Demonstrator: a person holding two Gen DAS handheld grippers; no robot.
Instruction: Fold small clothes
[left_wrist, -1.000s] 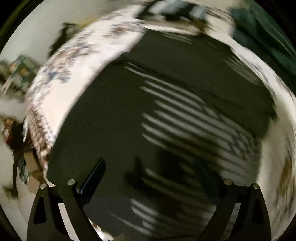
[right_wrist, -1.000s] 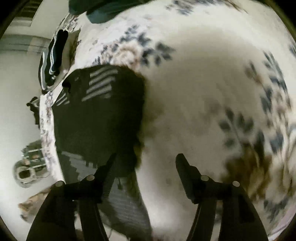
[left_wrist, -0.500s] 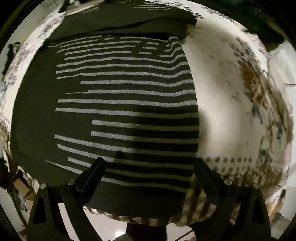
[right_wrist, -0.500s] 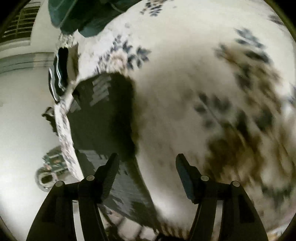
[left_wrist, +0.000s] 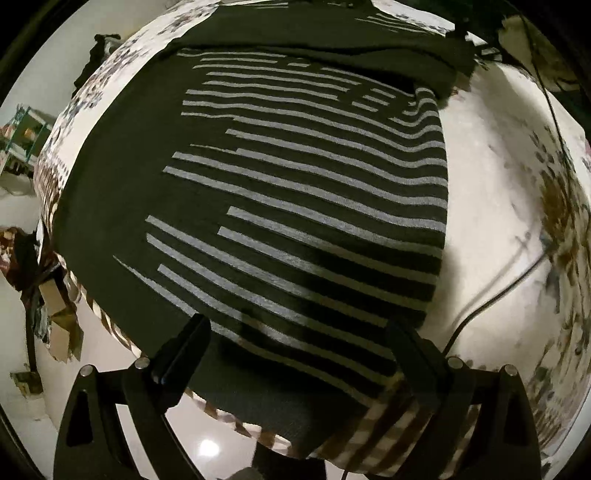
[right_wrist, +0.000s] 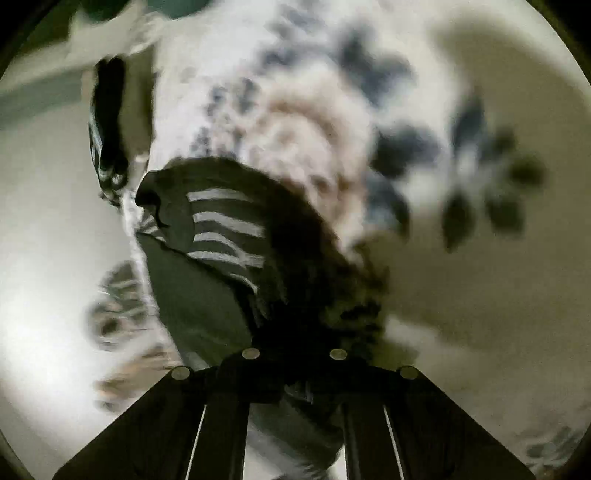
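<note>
Left tongs (left_wrist: 295, 350): spread wide, holding nothing, poised over the near edge of the garment.
Right tongs (right_wrist: 295, 373): pressed together on a bunched fold of the garment; fingertips hidden in dark cloth, view blurred.
Garment (left_wrist: 280, 206): dark top with grey stripes, spread flat on the bed, one part folded across its far end; in the right view (right_wrist: 229, 251) it is gathered and rumpled at the tongs.
Bed (left_wrist: 491, 206): covered by a pale floral sheet with a checked border at the near edge.
Cable (left_wrist: 491, 291): thin and dark, lying on the sheet just beside the garment's right side.
Floor (left_wrist: 110, 369): pale and glossy beneath the bed edge.
</note>
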